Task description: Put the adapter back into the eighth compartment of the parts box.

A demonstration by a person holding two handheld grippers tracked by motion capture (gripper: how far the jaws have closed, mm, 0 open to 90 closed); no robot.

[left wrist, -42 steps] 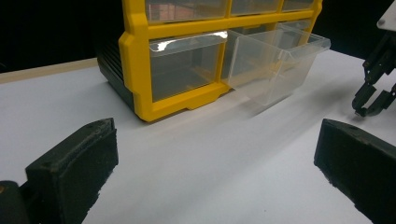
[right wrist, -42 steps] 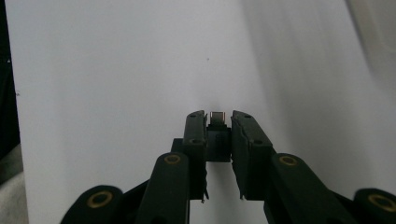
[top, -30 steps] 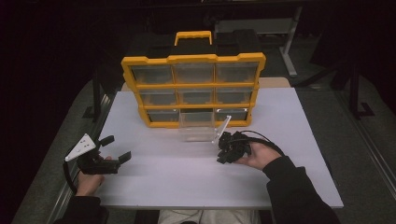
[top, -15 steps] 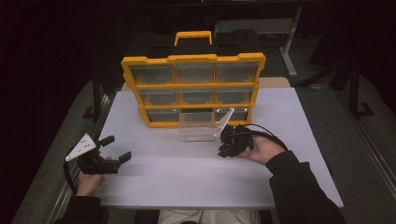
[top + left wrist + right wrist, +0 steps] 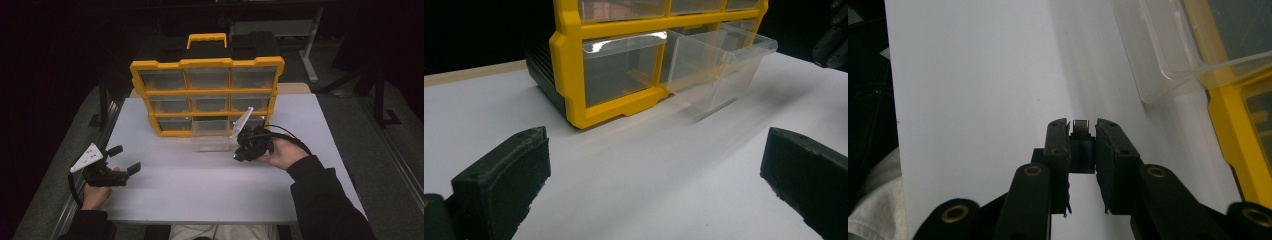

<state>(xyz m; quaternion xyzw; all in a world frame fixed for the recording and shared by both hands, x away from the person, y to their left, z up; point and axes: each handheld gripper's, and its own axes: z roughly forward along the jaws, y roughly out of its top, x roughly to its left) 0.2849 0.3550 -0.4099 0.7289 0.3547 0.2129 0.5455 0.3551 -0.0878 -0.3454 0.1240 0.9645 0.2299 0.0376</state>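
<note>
A yellow organizer (image 5: 206, 63) with clear drawers stands upright at the back of the white table (image 5: 200, 190). Its bottom middle drawer (image 5: 212, 142) is pulled out and looks empty; it appears too in the left gripper view (image 5: 719, 70) and the right gripper view (image 5: 1168, 45). My right gripper (image 5: 245, 151) hovers just right of that drawer, shut on a small dark block (image 5: 1081, 131) with a metal tip. My left gripper (image 5: 125, 158) rests open at the table's left front, nothing between its jaws (image 5: 654, 165).
The organizer's frame (image 5: 569, 75) has a black body and a yellow carry handle (image 5: 206, 39) on top. A wooden board edge (image 5: 295, 88) peeks out behind the table. Dark surroundings and metal stands (image 5: 312, 45) lie beyond.
My right gripper has drifted a little toward the organizer and the pulled-out drawer, still holding the small block. The left gripper has not moved.
</note>
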